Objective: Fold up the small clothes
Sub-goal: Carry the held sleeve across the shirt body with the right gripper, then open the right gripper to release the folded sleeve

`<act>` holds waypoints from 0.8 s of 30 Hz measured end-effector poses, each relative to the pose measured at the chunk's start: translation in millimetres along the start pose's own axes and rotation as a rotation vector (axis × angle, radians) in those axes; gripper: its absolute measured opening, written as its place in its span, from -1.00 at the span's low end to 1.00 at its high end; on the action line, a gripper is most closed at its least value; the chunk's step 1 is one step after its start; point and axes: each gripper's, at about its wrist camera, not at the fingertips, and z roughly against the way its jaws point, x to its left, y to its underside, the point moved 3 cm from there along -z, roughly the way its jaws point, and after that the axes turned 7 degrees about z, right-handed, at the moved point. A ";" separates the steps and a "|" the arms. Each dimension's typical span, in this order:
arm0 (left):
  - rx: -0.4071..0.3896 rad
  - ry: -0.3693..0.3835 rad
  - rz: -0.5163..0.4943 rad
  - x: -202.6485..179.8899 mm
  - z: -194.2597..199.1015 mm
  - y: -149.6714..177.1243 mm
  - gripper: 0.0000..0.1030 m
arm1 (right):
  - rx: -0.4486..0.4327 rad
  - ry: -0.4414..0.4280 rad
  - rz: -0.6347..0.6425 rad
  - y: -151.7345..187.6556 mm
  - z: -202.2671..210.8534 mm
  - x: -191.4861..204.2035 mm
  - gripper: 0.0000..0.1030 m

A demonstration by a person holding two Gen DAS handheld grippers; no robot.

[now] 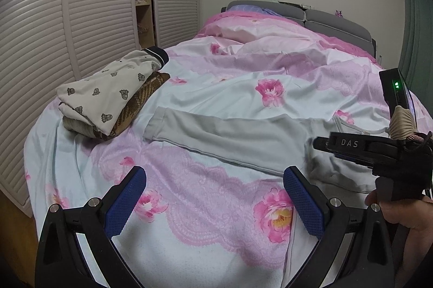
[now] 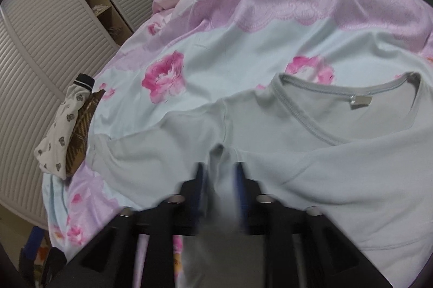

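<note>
I see a fold of the grey shirt (image 2: 338,158) between my right gripper's (image 2: 220,179) parted jaws, low centre; left gripper (image 1: 213,196) gapes empty; "DAS" shows.

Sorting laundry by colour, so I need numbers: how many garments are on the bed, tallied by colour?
Pale grey: 1, the long-sleeved top spread out flat
Cream with a small dark print: 1, the folded garment on top of the pile
Brown woven-pattern: 1, the folded piece under it
Total: 3
</note>
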 end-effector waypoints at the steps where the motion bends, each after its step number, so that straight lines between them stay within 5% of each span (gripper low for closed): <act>1: -0.001 0.000 -0.002 -0.5 0.6 0.3 1.00 | -0.016 0.000 0.010 0.7 4.4 1.5 0.08; 9: -0.002 0.019 -0.021 -16.9 5.4 4.4 1.00 | -0.140 0.088 0.053 12.6 70.1 -18.2 0.08; 14: 0.001 0.052 -0.048 -47.5 6.0 6.6 1.00 | -0.210 0.267 0.037 32.8 128.3 -68.7 0.08; 19: 0.001 0.086 -0.084 -84.9 2.9 7.8 1.00 | -0.189 0.429 0.018 56.1 161.1 -125.3 0.08; 24: 0.017 0.106 -0.132 -122.0 -3.3 14.2 1.00 | -0.129 0.443 -0.002 72.9 157.8 -161.3 0.08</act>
